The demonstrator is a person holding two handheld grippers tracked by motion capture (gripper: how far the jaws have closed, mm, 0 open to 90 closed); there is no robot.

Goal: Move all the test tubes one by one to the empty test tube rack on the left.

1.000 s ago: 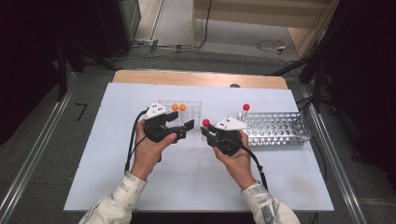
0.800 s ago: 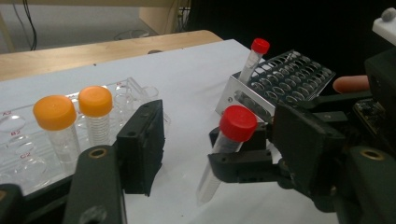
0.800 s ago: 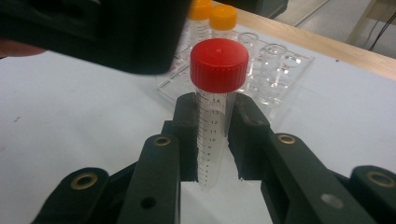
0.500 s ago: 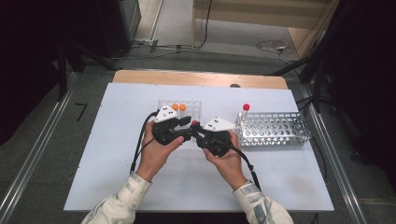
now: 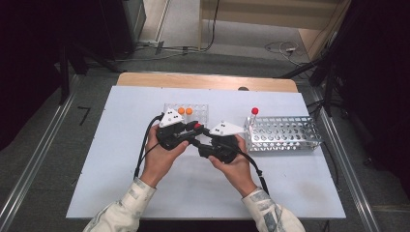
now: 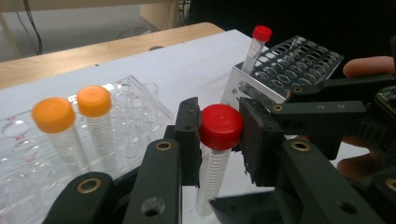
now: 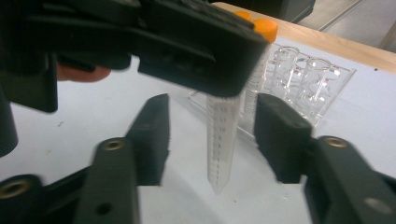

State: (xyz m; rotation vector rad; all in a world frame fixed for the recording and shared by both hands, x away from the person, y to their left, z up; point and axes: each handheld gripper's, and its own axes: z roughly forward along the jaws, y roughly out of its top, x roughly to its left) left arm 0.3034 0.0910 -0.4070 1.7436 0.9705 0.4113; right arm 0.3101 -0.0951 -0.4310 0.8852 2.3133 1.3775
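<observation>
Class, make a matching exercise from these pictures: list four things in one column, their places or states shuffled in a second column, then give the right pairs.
Things
1. red-capped tube
2. orange-capped tubes
3. right gripper
4. metal rack

Places or states
A. standing side by side in the clear rack
B. jaws apart on either side of a tube, pads not touching it
C. clamped near its cap between the jaws of the left gripper
D. holds one upright tube at a corner, other holes bare

Pairs: 1-C, 2-A, 3-B, 4-D
</observation>
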